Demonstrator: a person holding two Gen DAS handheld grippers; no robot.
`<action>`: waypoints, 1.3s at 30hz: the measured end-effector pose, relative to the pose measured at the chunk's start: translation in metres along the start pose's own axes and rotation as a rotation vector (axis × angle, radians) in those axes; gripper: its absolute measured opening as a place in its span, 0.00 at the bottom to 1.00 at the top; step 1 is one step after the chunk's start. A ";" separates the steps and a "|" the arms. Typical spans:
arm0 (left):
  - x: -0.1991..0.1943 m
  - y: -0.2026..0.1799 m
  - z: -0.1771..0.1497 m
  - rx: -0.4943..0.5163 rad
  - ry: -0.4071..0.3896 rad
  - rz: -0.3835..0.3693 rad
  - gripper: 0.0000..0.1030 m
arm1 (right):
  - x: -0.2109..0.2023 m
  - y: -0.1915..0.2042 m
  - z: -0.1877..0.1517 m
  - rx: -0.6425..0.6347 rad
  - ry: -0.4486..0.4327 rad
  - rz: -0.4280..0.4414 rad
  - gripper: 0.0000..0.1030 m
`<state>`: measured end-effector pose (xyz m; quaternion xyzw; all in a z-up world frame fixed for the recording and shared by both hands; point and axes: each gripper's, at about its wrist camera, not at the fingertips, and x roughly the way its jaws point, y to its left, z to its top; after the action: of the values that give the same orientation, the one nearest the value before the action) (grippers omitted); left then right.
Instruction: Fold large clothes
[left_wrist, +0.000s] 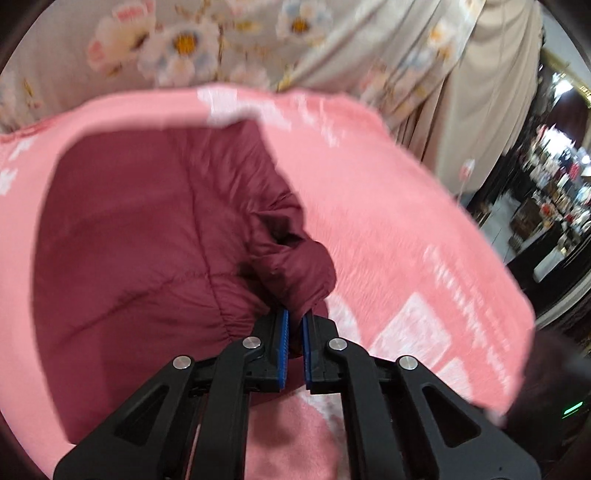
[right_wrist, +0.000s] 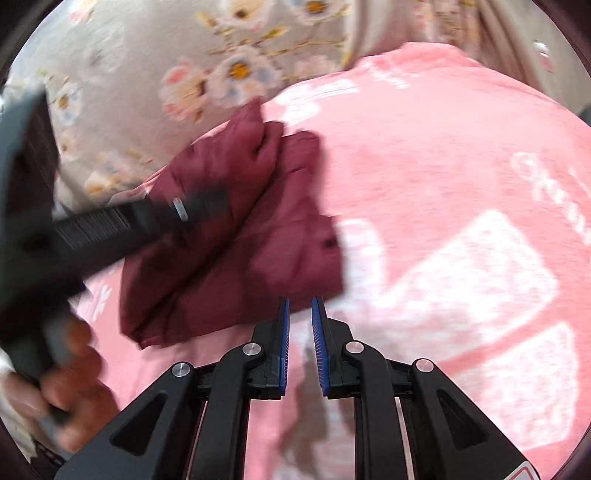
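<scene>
A maroon padded jacket (left_wrist: 147, 240) lies bunched on a pink blanket (left_wrist: 406, 240). My left gripper (left_wrist: 295, 318) is shut on a fold of the jacket's elastic edge, with maroon cloth pinched between the blue pads (left_wrist: 283, 332). In the right wrist view the jacket (right_wrist: 229, 266) is a folded heap on the blanket (right_wrist: 443, 166). My right gripper (right_wrist: 300, 306) hovers just below its near edge, jaws a narrow gap apart with nothing between them. The left gripper (right_wrist: 207, 199) shows there as a blurred black bar reaching onto the jacket, held by a hand (right_wrist: 74, 369).
A floral grey sheet (left_wrist: 184, 40) lies beyond the blanket, and it also shows in the right wrist view (right_wrist: 147, 74). Beige curtains (left_wrist: 480, 92) hang at the back right. Cluttered dark shelves (left_wrist: 554, 184) stand at the far right.
</scene>
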<state>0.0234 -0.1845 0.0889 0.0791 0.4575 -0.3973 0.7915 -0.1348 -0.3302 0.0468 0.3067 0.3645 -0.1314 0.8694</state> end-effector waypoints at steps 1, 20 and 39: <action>0.008 -0.001 -0.005 -0.004 0.019 0.011 0.08 | -0.002 -0.005 0.002 0.011 -0.002 -0.005 0.16; -0.130 0.130 0.106 -0.275 -0.292 0.282 0.58 | 0.037 0.093 0.216 0.085 -0.070 0.098 0.70; 0.018 0.174 0.117 -0.377 -0.038 0.251 0.58 | 0.100 0.052 0.180 0.155 -0.013 -0.016 0.08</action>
<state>0.2273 -0.1351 0.1000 -0.0214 0.4954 -0.2043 0.8440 0.0581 -0.4040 0.0962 0.3694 0.3500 -0.1684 0.8442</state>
